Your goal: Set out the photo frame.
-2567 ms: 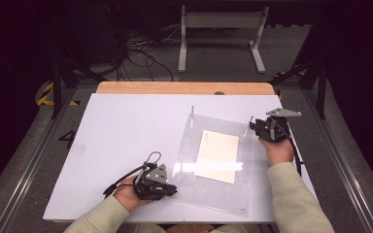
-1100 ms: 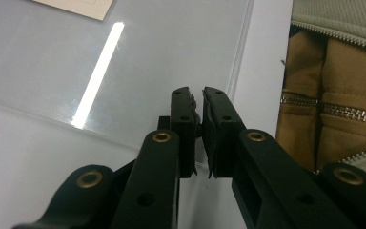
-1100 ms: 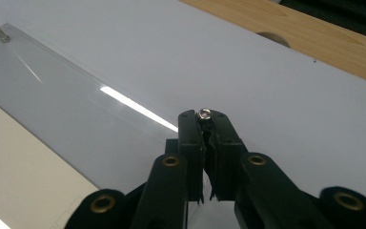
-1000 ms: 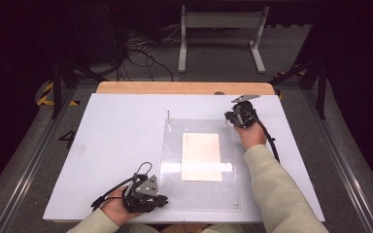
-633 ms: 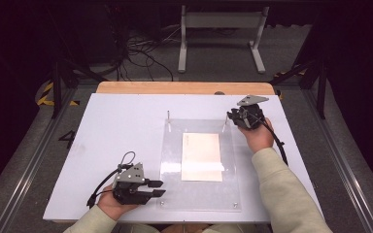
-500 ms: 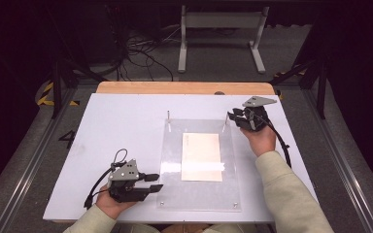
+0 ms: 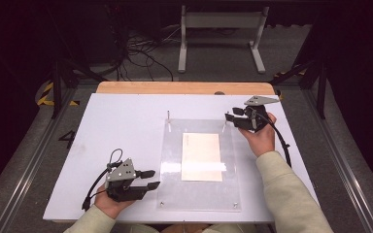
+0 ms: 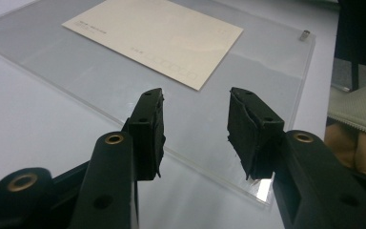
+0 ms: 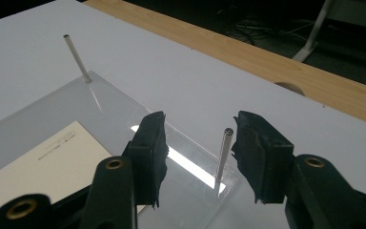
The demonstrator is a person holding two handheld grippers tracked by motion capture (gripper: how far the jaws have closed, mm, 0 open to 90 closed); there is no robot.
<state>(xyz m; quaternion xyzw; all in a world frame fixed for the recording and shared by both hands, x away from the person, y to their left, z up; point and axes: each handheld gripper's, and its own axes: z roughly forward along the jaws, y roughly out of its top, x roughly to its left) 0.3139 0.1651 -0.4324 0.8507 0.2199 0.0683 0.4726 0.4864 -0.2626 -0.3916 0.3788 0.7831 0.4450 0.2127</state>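
Note:
A clear acrylic sheet (image 7: 199,194) lies flat on the white board (image 7: 121,126), with a cream card (image 7: 201,156) at its middle. Thin metal pins (image 7: 168,116) rise at its far corners. My left gripper (image 7: 151,178) rests just left of the sheet's near-left corner. Its jaws have just been opening, with nothing between them (image 8: 195,102). My right gripper (image 7: 229,118) is at the far-right corner, its jaws also just opened. In the right gripper view a pin (image 9: 223,152) shows in the gap (image 9: 198,126), untouched.
A wooden table edge (image 7: 184,88) runs along the far side of the board. Small studs (image 7: 161,204) mark the sheet's near corners. Dark floor, cables (image 7: 145,53) and a white stand (image 7: 221,22) lie beyond. A pale sleeve (image 8: 357,107) sits near the left gripper.
The sheet swung left and now lies square on the board. Both grippers have let go of its corners and opened. The left backed away leftward and the right drew slightly off the far-right corner.

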